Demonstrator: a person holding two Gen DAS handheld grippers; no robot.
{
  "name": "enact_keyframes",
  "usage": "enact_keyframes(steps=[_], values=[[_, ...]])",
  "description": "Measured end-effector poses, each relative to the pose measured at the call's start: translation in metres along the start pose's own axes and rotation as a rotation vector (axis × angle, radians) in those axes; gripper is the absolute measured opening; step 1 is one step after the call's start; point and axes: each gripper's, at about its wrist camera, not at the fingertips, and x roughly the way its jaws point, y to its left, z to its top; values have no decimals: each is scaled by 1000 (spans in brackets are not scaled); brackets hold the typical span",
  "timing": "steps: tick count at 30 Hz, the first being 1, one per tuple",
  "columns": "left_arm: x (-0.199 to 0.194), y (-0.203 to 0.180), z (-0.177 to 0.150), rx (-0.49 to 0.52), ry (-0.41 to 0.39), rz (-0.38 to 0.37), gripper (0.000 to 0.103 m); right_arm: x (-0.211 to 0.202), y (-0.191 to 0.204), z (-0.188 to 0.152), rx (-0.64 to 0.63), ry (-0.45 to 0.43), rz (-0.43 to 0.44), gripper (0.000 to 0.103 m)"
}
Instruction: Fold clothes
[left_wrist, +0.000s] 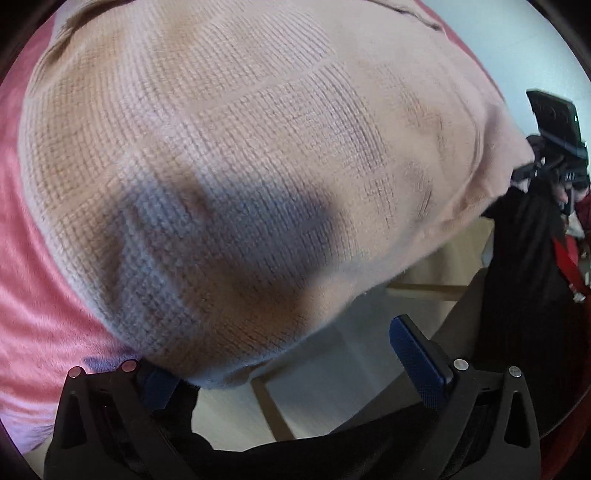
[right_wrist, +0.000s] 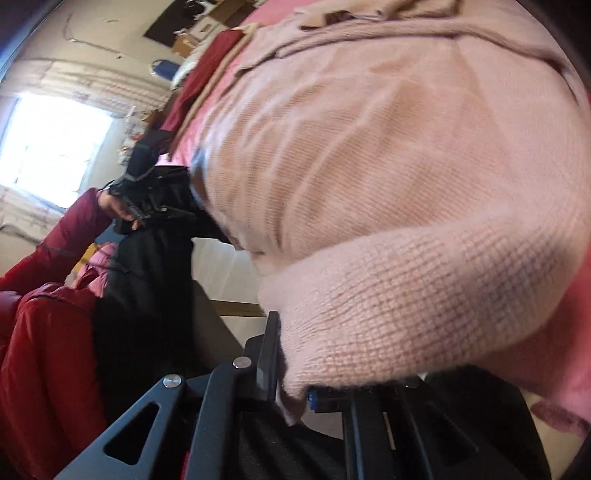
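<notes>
A pale pink knit sweater (left_wrist: 258, 166) lies spread on a pink bed cover (left_wrist: 33, 295) and fills most of both views. My left gripper (left_wrist: 288, 373) hangs over the sweater's near edge with its jaws wide open. The knit covers its left pad, and its blue right pad (left_wrist: 419, 363) stands free over the floor, so nothing is pinched. In the right wrist view my right gripper (right_wrist: 291, 369) is shut on a rolled edge of the sweater (right_wrist: 406, 295), which bulges out between the two fingers at the bed's edge.
The bed's edge drops to a light wooden floor (left_wrist: 236, 417). A person in a red padded sleeve (right_wrist: 48, 332) and a black garment (right_wrist: 147, 280) stands close beside it. Dark red cloth (right_wrist: 210, 62) lies further up the bed. A bright window (right_wrist: 48, 140) is at far left.
</notes>
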Motion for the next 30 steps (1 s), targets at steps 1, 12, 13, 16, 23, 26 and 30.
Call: enact_keyframes(steps=[1,12,13,16,23,26,30], values=[[1,-3,-2,11,4,13,102,0,-4,0,20,-3,-4,10],[50,-2,-12,-55,290,143,102,-3,20,13,17,-147,54,10],[51,1,-11,-75,288,163,102,-6,18,13,21,-151,55,10],[37,7,-11,-143,214,122,102,-7,18,13,32,-153,55,10],[9,16,-28,-309,169,161,102,-6,5,17,85,-133,19,10],[-4,20,-37,-400,147,197,102,-3,-5,21,132,-116,-18,10],[-10,26,-38,-534,99,174,103,-1,-17,25,182,-104,-61,10]])
